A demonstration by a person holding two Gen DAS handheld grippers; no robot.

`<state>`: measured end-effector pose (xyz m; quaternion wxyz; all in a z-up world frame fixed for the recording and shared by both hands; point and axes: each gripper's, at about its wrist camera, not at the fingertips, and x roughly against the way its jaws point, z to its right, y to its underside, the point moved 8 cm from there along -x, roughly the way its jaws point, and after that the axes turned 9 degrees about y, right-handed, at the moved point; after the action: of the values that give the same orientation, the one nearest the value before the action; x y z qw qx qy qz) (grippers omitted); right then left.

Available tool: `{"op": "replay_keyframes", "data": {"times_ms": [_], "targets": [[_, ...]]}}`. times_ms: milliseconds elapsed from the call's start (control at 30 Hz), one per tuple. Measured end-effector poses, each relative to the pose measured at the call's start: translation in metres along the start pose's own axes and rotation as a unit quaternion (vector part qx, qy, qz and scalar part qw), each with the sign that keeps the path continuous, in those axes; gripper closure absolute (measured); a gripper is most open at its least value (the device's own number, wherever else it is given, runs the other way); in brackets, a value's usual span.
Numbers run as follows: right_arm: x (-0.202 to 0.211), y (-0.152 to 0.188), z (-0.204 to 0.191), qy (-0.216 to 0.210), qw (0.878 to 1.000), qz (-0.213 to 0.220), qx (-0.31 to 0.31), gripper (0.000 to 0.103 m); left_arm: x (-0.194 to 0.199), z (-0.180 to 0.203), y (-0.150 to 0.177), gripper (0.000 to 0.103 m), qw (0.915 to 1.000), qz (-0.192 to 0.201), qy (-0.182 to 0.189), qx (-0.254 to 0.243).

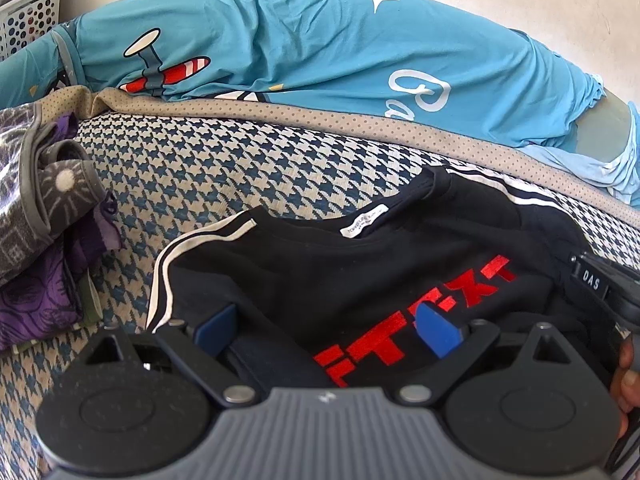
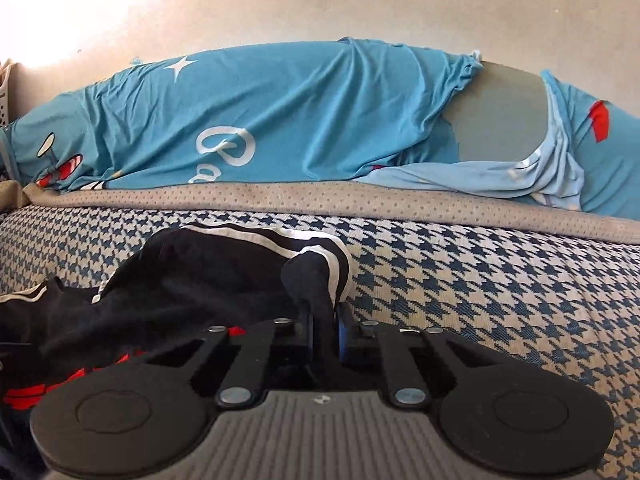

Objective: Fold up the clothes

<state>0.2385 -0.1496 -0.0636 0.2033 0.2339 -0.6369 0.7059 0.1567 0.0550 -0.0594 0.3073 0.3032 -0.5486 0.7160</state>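
A black T-shirt (image 1: 360, 272) with red lettering and white-striped sleeves lies front-up on the houndstooth mat (image 1: 192, 168). My left gripper (image 1: 326, 330) is open just above the shirt's chest, blue pads spread wide with cloth between them. My right gripper (image 2: 325, 322) is shut on the shirt's striped right sleeve (image 2: 316, 276) and holds the cloth bunched up off the mat; its black body shows at the right edge of the left wrist view (image 1: 604, 284).
A long blue printed cushion (image 1: 304, 48) lies along the wall behind the mat, on a beige dotted border (image 2: 320, 200). A pile of grey and purple clothes (image 1: 44, 232) sits at the left. A white perforated basket (image 1: 28, 12) stands at the far left.
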Motion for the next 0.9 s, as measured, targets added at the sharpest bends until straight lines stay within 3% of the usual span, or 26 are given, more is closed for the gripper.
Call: {"op": "replay_keyframes", "data": {"times_ms": [267,400,500,600,700,800,867,900], "targets": [[0.002,-0.013,0.026,0.048,0.998,0.019,-0.046,0.096,0.002,0.004,-0.001,0.007,0.9999,0.014,0.004,-0.008],[-0.003,-0.014,0.063,0.095,0.991,0.013,-0.09,0.097,0.002,0.009,-0.001,0.007,0.9998,0.014,0.006,-0.012],[-0.006,-0.012,0.107,0.164,0.977,0.008,-0.135,0.097,0.004,0.009,-0.001,0.007,0.9998,0.014,0.012,-0.009],[-0.009,0.0,0.154,0.241,0.951,-0.011,-0.193,0.097,0.005,0.01,-0.001,0.007,0.9998,0.013,0.015,-0.01],[-0.009,0.01,0.168,0.263,0.943,-0.037,-0.198,0.096,0.006,0.011,0.0,0.007,0.9997,0.012,0.019,-0.01],[0.0,0.005,0.154,0.278,0.948,-0.024,-0.152,0.085,0.007,0.013,0.001,0.007,0.9996,0.008,0.023,-0.014],[0.005,0.0,0.142,0.269,0.954,-0.013,-0.132,0.071,0.01,0.013,0.002,0.007,0.9995,0.008,0.023,-0.018],[0.006,-0.002,0.138,0.263,0.956,-0.009,-0.13,0.068,0.011,0.012,0.002,0.007,0.9995,0.009,0.023,-0.019]]}}
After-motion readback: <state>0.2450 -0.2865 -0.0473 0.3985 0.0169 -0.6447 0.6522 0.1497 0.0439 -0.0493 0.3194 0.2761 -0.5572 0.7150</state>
